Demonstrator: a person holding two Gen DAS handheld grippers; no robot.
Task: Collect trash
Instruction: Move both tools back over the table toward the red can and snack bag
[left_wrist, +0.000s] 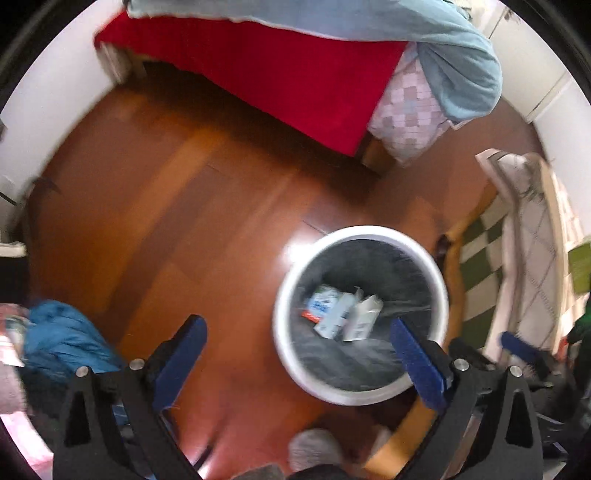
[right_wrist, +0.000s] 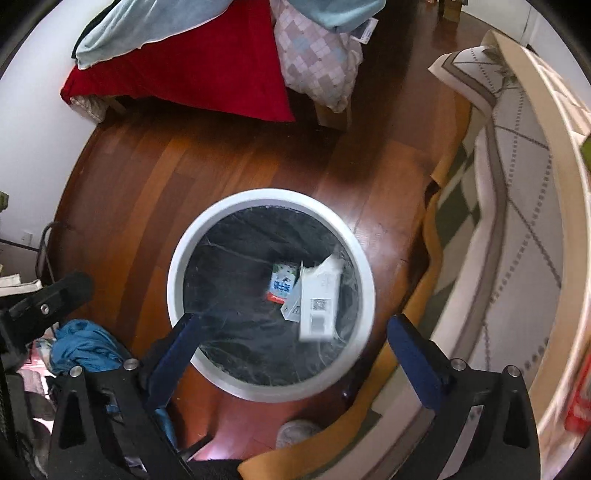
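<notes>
A round white bin (left_wrist: 282, 295) with a black liner stands on the wooden floor. Inside lie a blue-and-white carton (left_wrist: 325, 301) and white cartons (left_wrist: 364, 319). My left gripper (left_wrist: 301, 358) hangs open over the bin's left rim, pointing down, with nothing held. In the right wrist view the same bin (right_wrist: 176, 280) sits straight below. A blurred white carton (right_wrist: 319, 304) and the blue-and-white carton (right_wrist: 283, 282) lie in it. My right gripper (right_wrist: 295, 356) is open above the bin's near rim, with nothing in its jaws.
A bed with a red cover (right_wrist: 207, 74), a light blue blanket (left_wrist: 454, 62) and a checked pillow (right_wrist: 317, 55) stands beyond the bin. A green-checked rug with a yellow edge (right_wrist: 439, 236) lies to the right. Blue cloth (left_wrist: 62, 339) is heaped at the left.
</notes>
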